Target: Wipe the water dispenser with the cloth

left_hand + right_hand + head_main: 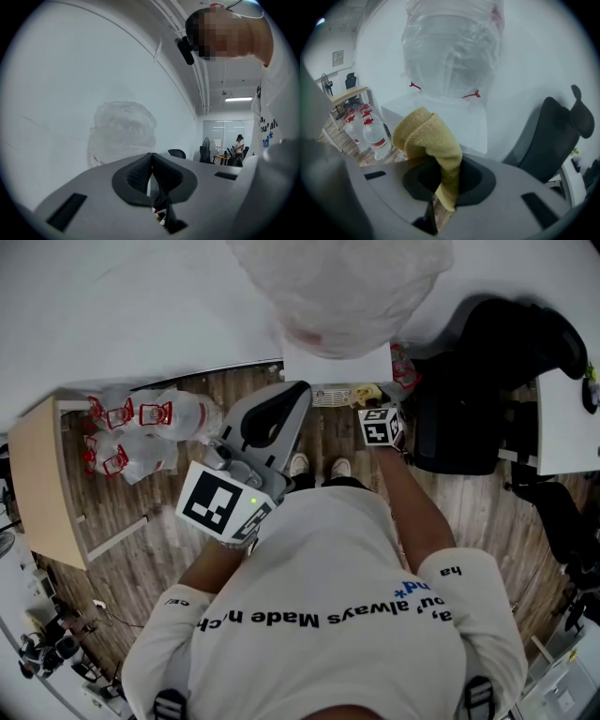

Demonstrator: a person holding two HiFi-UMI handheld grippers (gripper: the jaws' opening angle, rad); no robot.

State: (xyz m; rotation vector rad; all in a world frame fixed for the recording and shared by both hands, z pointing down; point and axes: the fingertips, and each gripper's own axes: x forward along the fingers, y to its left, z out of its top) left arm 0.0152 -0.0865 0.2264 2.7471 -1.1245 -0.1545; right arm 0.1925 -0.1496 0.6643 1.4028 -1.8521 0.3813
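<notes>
The right claw (pixel 446 180) is squeezing a yellow cloth (pixel 427 136), which is sticking up just in front of the white dispenser (pixel 457 119). A big bottle (pixel 452 47) is sitting on top of it. The left claw (pixel 151 164) is pressed shut, holding nothing, pointing at the wall (pixel 70 93). Some small bottles (pixel 376 137) are standing on the floor (pixel 141 540).

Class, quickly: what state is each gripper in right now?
Left gripper: shut, nothing between its jaws.
Right gripper: shut on the yellow terry cloth.
</notes>
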